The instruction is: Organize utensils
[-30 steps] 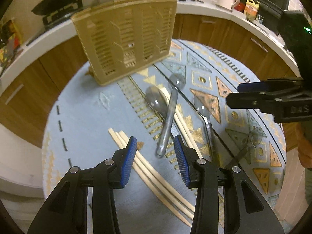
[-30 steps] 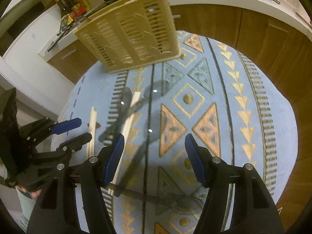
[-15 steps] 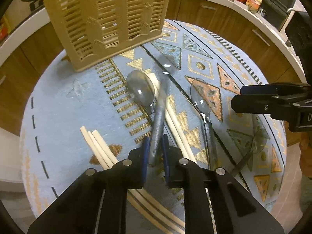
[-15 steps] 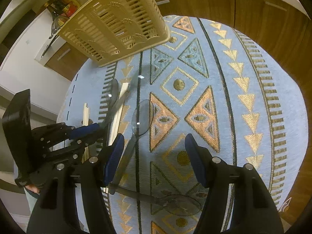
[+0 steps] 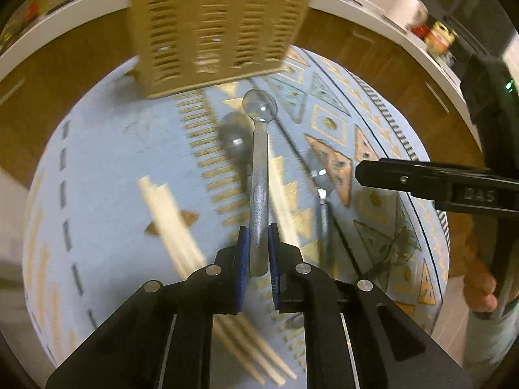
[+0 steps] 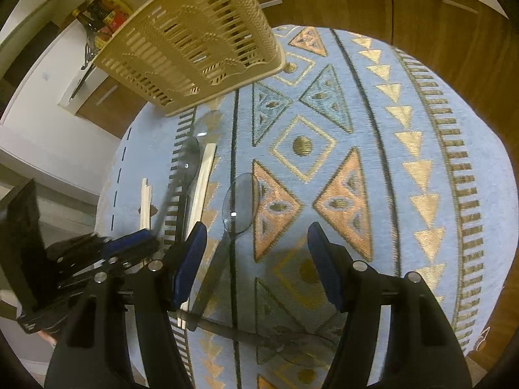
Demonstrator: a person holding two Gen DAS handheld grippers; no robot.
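Wooden cabinet fronts under a white counter ring a round table covered by a light-blue cloth with gold and orange triangle patterns [image 6: 421,149]. A beige slotted plastic utensil basket [image 5: 214,26] stands at the far edge of the table; its top is cut off in the left wrist view and its outline is smeared by motion blur.

The left gripper [image 5: 258,253] is clamped on the handle end of a clear-bowled spoon with a silver-grey handle [image 5: 259,178]. The spoon points straight away from the fingers, its bowl close in front of the basket's lower edge. Whether the spoon is clear of the cloth cannot be judged from this view. In the right wrist view the same handle appears only as a blurred grey streak.

The right gripper [image 6: 256,265] has its blue-padded jaws wide apart and holding nothing. It hovers above a second clear spoon [image 6: 240,204] lying on the cloth, whose handle passes under the left finger.

A third spoon [image 5: 233,136] lies on the cloth just left of the held one, heavily blurred. A fourth spoon [image 5: 395,249] lies near the right edge, its handle partly hidden behind the left gripper's body. Pale wooden chopsticks [image 5: 168,214] lie in a bundle toward the left edge, their near ends hidden by the gripper; another pair [image 6: 202,184] lies between the spoons. Items on the counter are too blurred to identify.
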